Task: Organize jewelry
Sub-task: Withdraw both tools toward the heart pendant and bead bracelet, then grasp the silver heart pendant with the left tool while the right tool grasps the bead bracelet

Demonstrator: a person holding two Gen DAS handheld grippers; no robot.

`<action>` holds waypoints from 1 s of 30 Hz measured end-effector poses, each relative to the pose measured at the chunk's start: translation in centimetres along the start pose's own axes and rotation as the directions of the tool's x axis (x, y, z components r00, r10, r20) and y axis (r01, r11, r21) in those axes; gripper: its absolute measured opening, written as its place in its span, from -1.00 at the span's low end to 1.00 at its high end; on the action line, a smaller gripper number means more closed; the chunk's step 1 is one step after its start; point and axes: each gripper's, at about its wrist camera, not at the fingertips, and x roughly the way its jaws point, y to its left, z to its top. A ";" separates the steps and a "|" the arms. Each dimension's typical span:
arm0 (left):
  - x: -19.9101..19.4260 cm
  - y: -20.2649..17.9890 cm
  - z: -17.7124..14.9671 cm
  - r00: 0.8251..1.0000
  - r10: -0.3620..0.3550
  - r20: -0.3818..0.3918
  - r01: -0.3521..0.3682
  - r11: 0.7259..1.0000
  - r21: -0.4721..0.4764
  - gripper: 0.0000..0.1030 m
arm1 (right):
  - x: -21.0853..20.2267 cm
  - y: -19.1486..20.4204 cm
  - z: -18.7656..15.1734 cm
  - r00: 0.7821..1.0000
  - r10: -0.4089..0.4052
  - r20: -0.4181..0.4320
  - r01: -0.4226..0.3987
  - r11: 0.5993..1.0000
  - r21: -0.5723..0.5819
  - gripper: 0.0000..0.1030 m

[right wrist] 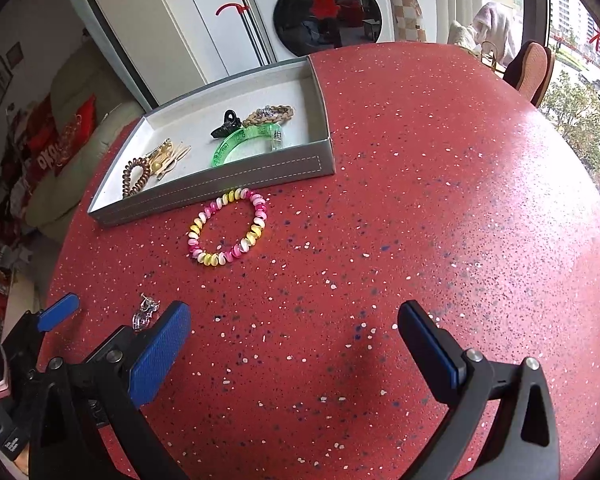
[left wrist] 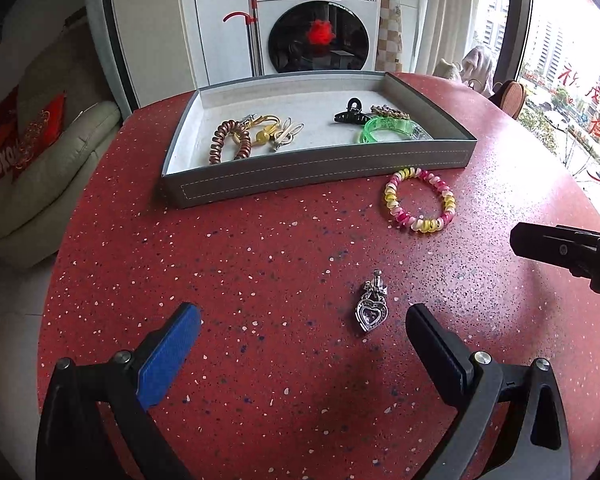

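Left wrist view: the silver heart pendant (left wrist: 371, 306) lies on the red table (left wrist: 260, 380), long axis toward the grey tray (left wrist: 320, 172), bow end farthest, between the spread fingers of the left gripper (left wrist: 304, 320). Right wrist view: the right gripper (right wrist: 294, 320) gapes, empty, over bare tabletop; the pink-yellow bracelet (right wrist: 228, 227) lies just beside the tray's front wall.

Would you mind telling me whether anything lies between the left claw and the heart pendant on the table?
Nothing visible does. The left claw is open, and the heart pendant lies on bare red table just ahead, toward its right finger. The pink-and-yellow bracelet and tray lie farther beyond.
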 end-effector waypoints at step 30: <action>1.0 -1.4 0.1 0.997 -0.073 -0.015 0.074 0.995 0.062 0.61 | 5.0 5.6 3.0 0.987 -0.156 -0.029 0.146 0.963 -0.228 -0.14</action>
